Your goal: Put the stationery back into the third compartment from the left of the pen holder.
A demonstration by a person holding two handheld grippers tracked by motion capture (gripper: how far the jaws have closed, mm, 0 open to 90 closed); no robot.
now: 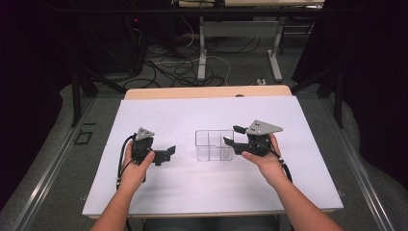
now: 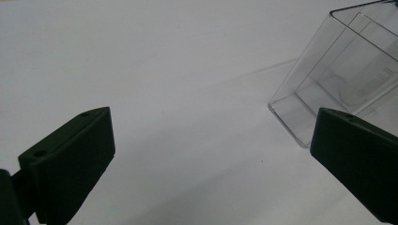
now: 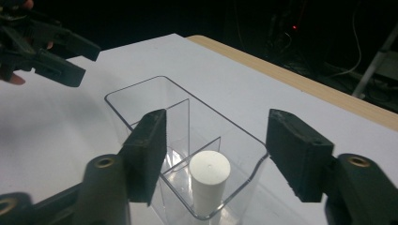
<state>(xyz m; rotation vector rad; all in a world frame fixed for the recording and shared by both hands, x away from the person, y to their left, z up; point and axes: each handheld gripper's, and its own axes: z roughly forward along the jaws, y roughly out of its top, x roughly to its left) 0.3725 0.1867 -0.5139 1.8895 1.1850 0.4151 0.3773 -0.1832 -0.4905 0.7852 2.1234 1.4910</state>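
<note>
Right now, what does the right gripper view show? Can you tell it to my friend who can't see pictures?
A white cylinder stands upright in one compartment of a clear plastic box on a white table. The right gripper hangs over it with its two black jaws open, one on each side and touching nothing. The left gripper waits farther off, also open.

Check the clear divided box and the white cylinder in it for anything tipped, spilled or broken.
Nothing stands out. The clear divided box sits flat and upright on the white table cover, its walls unbroken as far as they show. The white cylinder stands upright in one compartment, below the open right hand-held gripper. Nothing is spilled.
</note>
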